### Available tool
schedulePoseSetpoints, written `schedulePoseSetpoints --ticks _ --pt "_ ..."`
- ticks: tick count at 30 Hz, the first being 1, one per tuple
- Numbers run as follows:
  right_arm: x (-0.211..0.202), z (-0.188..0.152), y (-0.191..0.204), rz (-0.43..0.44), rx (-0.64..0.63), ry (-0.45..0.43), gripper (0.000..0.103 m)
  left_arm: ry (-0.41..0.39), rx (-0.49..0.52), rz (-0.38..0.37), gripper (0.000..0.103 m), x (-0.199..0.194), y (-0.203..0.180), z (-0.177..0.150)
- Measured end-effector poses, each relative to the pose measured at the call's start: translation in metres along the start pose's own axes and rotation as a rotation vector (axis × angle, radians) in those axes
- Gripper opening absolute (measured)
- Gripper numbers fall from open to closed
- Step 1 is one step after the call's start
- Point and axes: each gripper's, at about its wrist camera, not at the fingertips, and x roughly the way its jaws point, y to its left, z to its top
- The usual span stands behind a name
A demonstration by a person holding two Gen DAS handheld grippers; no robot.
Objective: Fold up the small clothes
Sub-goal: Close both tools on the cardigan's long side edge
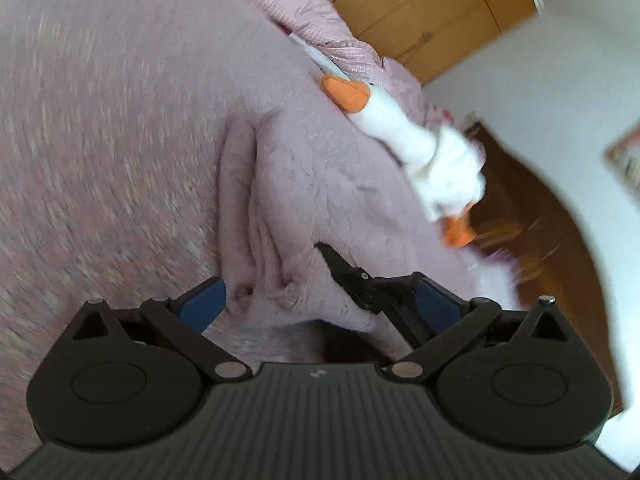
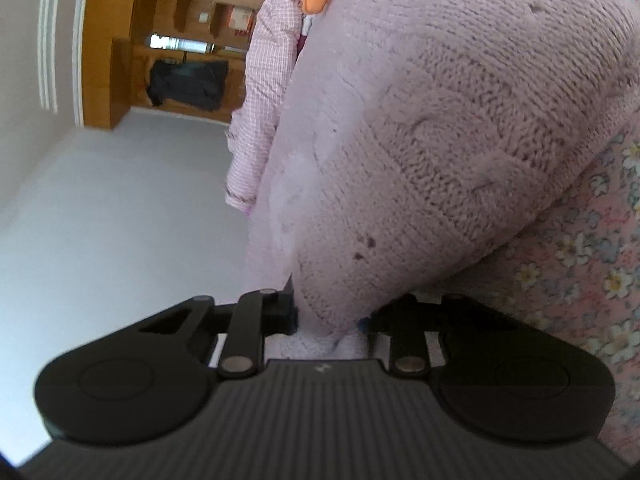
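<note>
Pale lilac knitted fabric is bunched directly in front of the left tool (image 1: 320, 300), where a gathered corner of the small sweater (image 1: 304, 208) is seen pinched between its blue-padded fingers (image 1: 206, 298); the left tool is thus clenched on the garment. From that grip the sweater is spread away in folds and ridges over the bed (image 1: 100, 140), whose cover is rendered as a blurred pinkish pattern in this view. Beyond the sweater a white plush toy (image 1: 432, 160) with orange parts is seen lying at the bed's edge, next to a pink checked cloth (image 1: 316, 12). In the right wrist view another edge of the same sweater (image 2: 460, 128) is held by the right tool (image 2: 332, 320), whose jaws are closed onto the cable-knit fabric. Here the garment is lifted, hanging as a rounded mass above the floral bedcover (image 2: 580, 272), with its lower hem drawn down into the grip. Wooden shelving (image 2: 180, 60) and a light wall are shown in the background, and the pink checked cloth (image 2: 260, 100) is seen hanging just beside the sweater.
</note>
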Motion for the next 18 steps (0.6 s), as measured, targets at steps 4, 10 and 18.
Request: schedulePoseSetpoints --ticks 4,10,18 --pt "-0.003 0.006 0.002 0.054 0.093 -0.012 0.029 0.081 -0.181 -0.093 0.103 0.017 0.013 -0.001" --pt "-0.006 0.009 -0.003 0.092 0.180 -0.008 0.029 0.097 -0.266 -0.162 0.103 0.048 0.010 -0.011" --pt "-0.012 -0.007 -0.018 0.103 0.229 -0.015 0.029 -0.039 -0.274 -0.114 0.103 0.071 0.005 -0.006"
